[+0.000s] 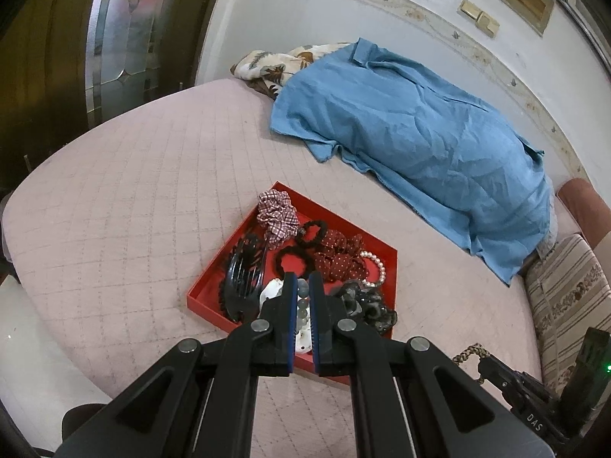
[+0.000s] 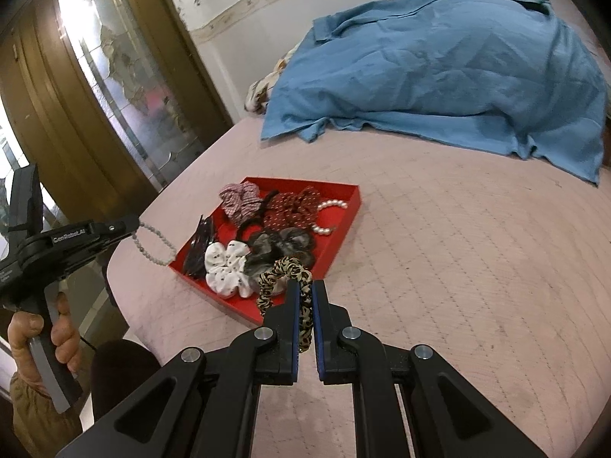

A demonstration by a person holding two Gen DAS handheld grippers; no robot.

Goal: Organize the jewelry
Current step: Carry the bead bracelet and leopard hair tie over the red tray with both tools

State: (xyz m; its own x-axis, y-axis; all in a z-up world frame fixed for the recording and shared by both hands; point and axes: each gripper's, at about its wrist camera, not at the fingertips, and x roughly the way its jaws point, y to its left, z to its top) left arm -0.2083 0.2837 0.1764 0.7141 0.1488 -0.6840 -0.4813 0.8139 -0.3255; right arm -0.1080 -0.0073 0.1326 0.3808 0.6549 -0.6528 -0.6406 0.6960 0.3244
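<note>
A red tray (image 1: 206, 290) (image 2: 345, 206) lies on the pink bed and holds several scrunchies, a black hair claw (image 1: 242, 278), a pearl bracelet (image 1: 376, 267) (image 2: 330, 215) and a white scrunchie (image 2: 227, 263). My left gripper (image 1: 301, 280) is shut on a grey bead bracelet (image 1: 303, 305) (image 2: 152, 242) and holds it above the tray's near left edge. My right gripper (image 2: 305, 288) is shut on a leopard-print scrunchie (image 2: 284, 274) above the tray's near corner.
A blue shirt (image 1: 412, 137) (image 2: 439, 65) covers a pillow at the back of the bed. A wooden door with a glass pane (image 2: 126, 80) stands to the left. A striped cushion (image 1: 565, 305) lies at the right edge.
</note>
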